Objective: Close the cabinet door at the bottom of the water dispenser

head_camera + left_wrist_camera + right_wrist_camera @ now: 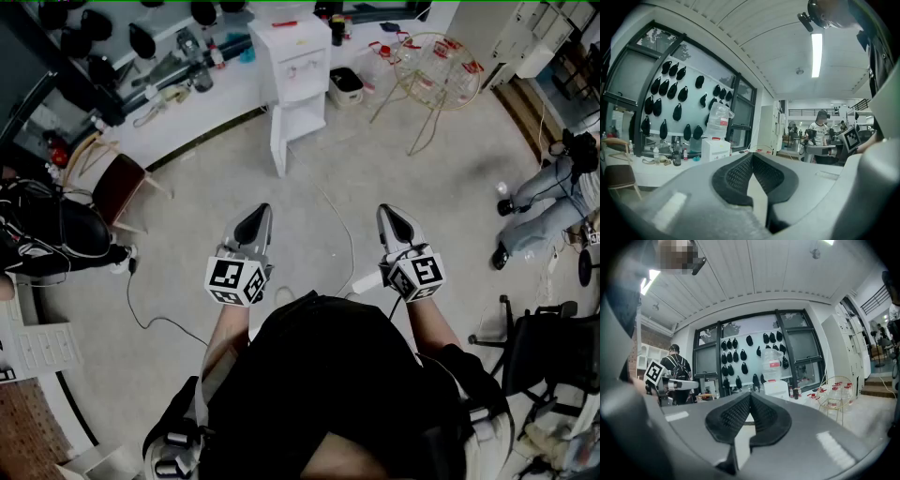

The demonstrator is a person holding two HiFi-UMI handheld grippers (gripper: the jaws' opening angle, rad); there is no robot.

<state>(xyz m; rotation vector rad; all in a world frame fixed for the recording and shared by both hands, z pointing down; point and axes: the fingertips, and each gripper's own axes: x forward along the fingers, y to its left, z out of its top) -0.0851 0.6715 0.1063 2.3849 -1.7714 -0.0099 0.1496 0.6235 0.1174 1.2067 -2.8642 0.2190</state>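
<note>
- My left gripper (255, 220) and right gripper (392, 220) are both clenched, with nothing between the jaws.
- The water dispenser (302, 56) stands well ahead of both.
- Its cabinet door (278, 141) seems swung out toward me, nearer my left gripper.

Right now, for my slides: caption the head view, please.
Person with left gripper and right gripper shut, facing a water dispenser whose cabinet door is open.
</note>
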